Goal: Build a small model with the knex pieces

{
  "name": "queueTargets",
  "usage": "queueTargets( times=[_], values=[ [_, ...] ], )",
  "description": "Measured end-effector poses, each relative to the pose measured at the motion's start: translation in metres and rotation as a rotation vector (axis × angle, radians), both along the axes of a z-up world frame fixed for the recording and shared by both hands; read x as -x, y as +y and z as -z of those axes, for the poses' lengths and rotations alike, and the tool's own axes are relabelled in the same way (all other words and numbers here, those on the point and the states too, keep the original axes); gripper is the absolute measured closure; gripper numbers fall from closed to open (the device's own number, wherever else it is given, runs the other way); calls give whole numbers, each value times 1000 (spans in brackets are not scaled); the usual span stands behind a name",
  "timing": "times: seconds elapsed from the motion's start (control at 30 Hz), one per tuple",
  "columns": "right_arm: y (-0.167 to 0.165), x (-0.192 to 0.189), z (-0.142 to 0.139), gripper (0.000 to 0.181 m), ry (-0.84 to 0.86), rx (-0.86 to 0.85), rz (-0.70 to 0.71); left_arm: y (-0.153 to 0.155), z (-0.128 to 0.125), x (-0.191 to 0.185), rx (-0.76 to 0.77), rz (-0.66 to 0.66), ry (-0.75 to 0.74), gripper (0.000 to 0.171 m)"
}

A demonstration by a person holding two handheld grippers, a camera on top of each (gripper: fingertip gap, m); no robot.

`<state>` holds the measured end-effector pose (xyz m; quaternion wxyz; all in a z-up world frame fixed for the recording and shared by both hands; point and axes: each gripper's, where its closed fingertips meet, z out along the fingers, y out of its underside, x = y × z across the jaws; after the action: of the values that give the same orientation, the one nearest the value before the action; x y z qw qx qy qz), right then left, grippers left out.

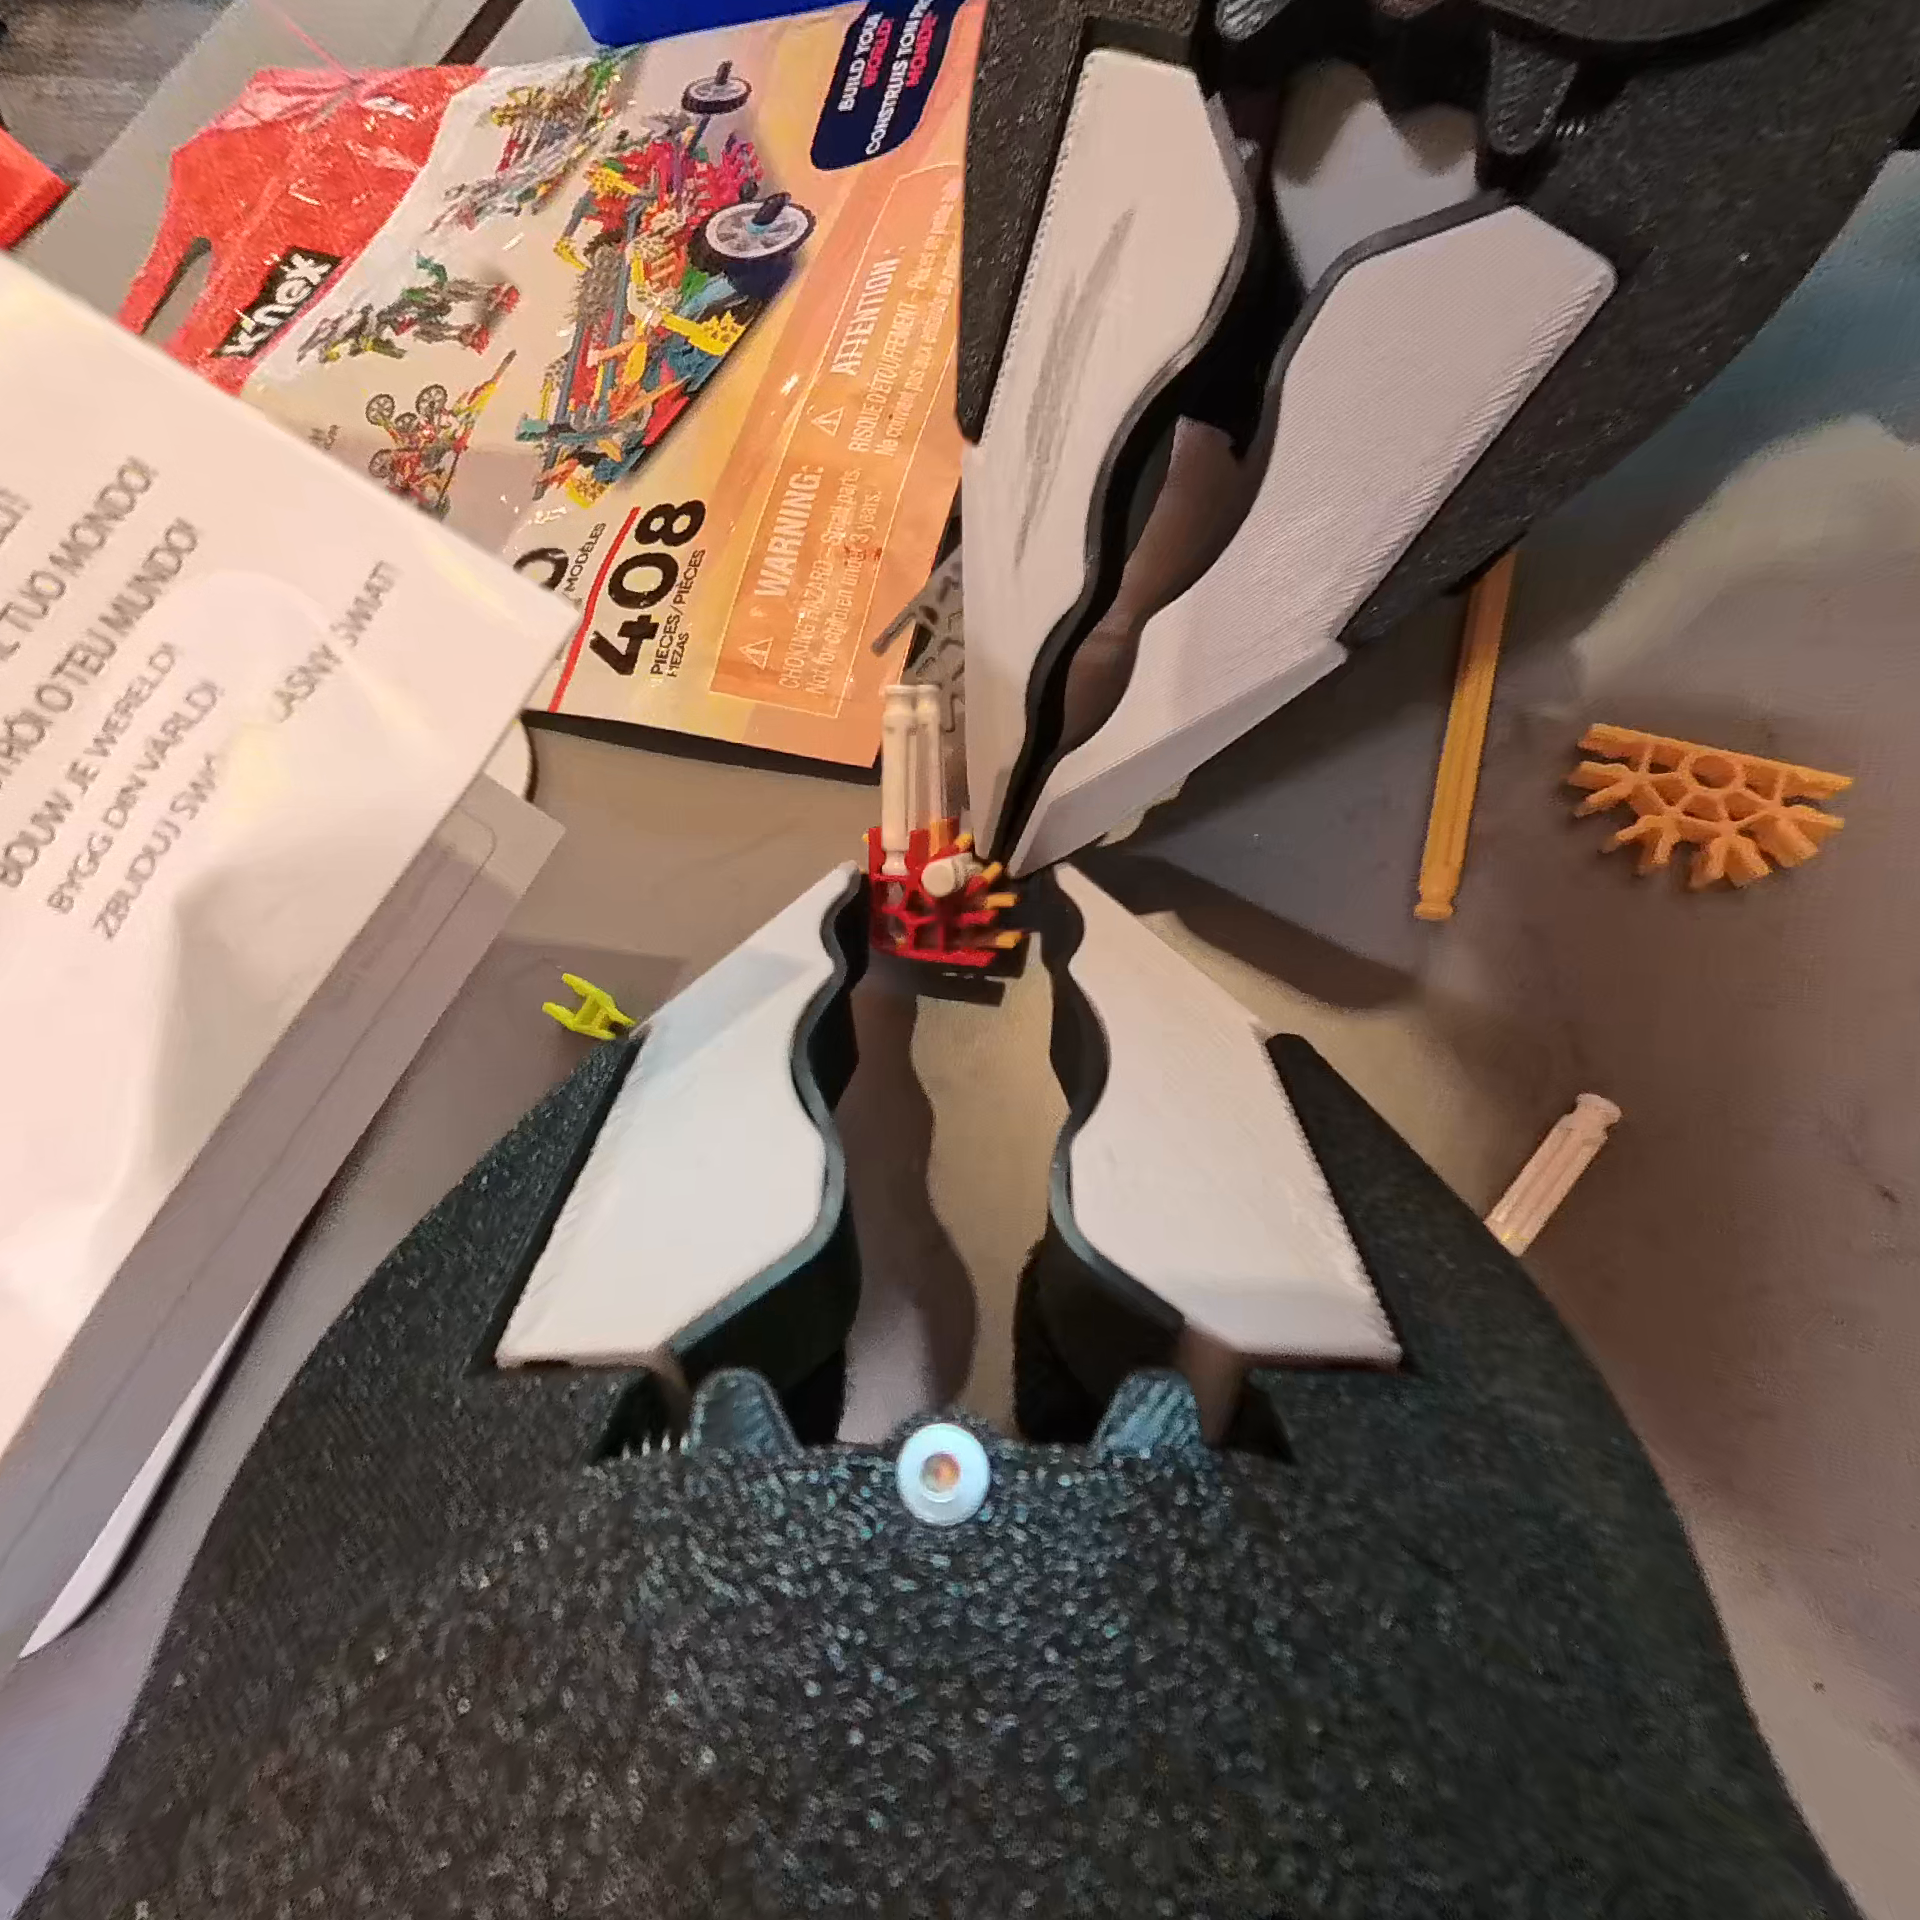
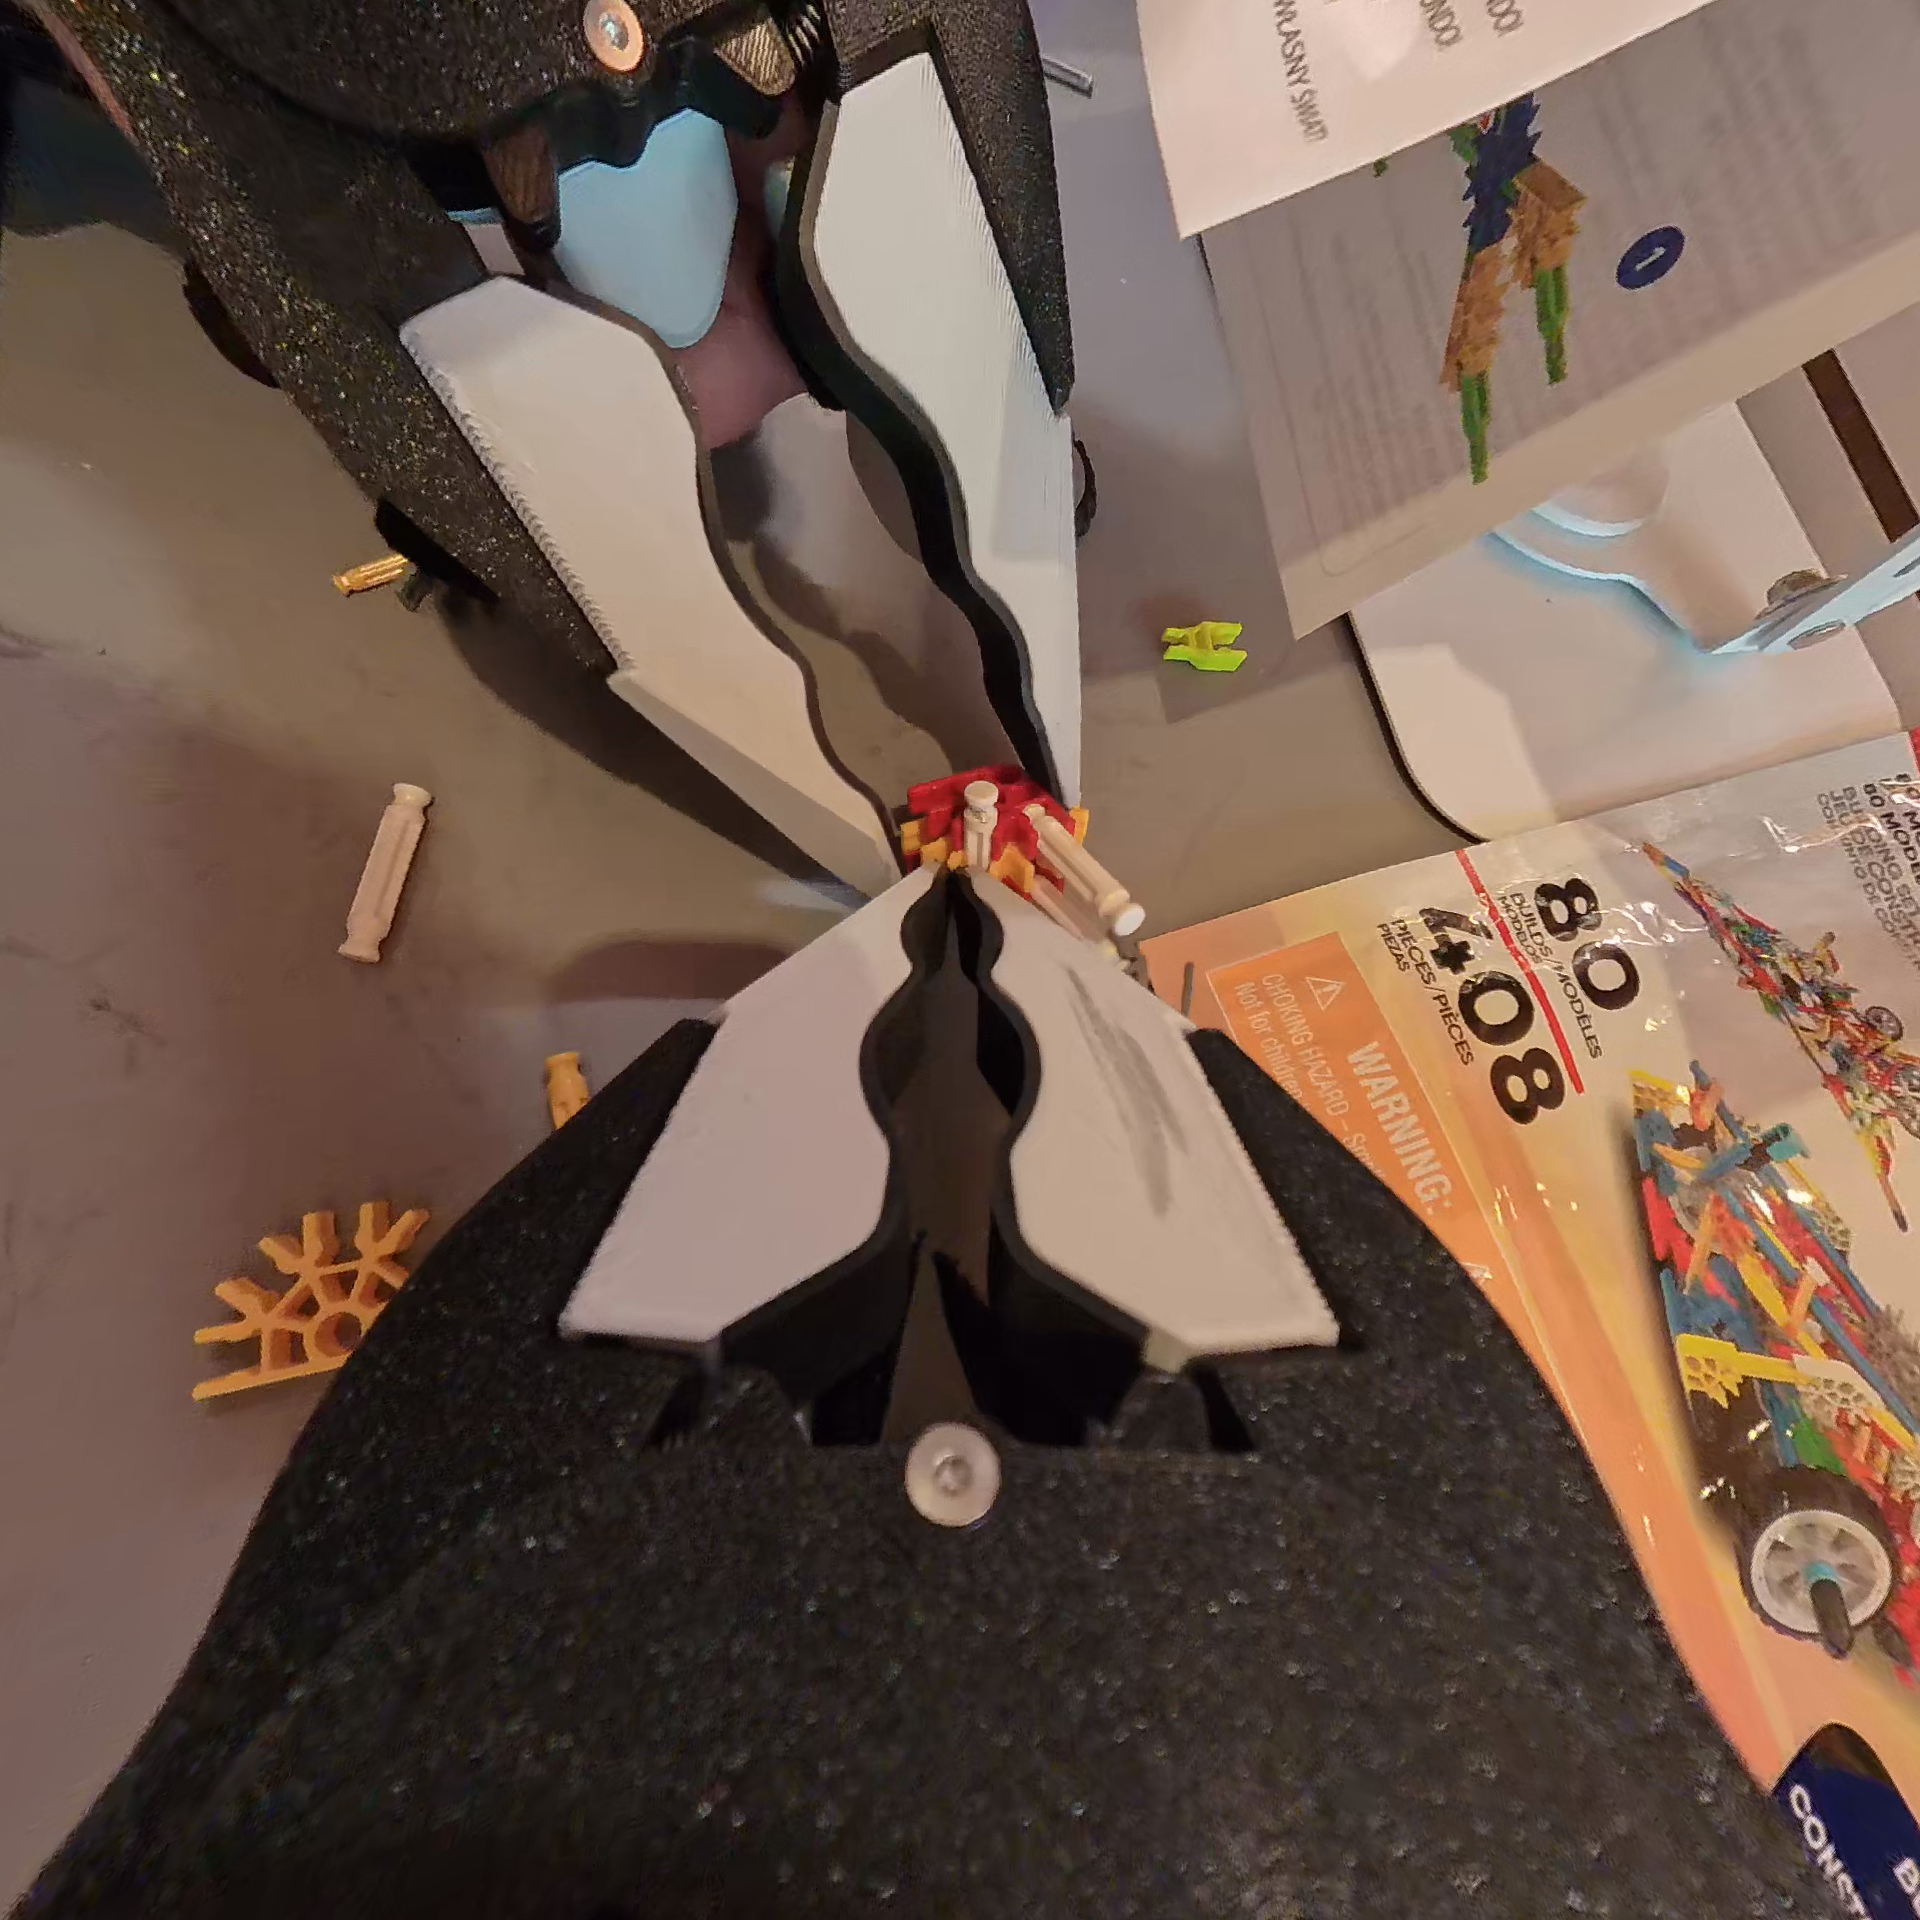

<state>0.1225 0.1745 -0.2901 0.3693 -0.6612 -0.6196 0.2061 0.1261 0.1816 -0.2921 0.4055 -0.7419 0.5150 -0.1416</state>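
Warm, fairly bright indoor light, glare on the plastic-wrapped box [image 1: 665, 343] and white booklet [image 1: 208, 727], soft shadows on the grey table [image 2: 156, 831], wide-angle bending at edges, slight blur throughout.

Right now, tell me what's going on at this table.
A person works two handheld tools over a grey table. The left tool grips a small red-and-orange connector cluster with white rods plugged into it. The right tool is pinched shut at the cluster's edge; what it pinches is hidden. Loose parts lie around: an orange snowflake connector, a yellow rod, a white rod, a green clip, beside a printed building-set bag.
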Motion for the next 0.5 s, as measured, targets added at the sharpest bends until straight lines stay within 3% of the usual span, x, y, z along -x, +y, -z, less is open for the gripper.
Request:
queueTargets(
  times=[0.2,0.5],
  values=[
    [-1,-1,0,181,14,12,-5,-1,0,1,14,6,-5,144],
    [-5,-7,1,181,9,61,-17,-2,0,-5,-158,101,81,144]
  ],
)
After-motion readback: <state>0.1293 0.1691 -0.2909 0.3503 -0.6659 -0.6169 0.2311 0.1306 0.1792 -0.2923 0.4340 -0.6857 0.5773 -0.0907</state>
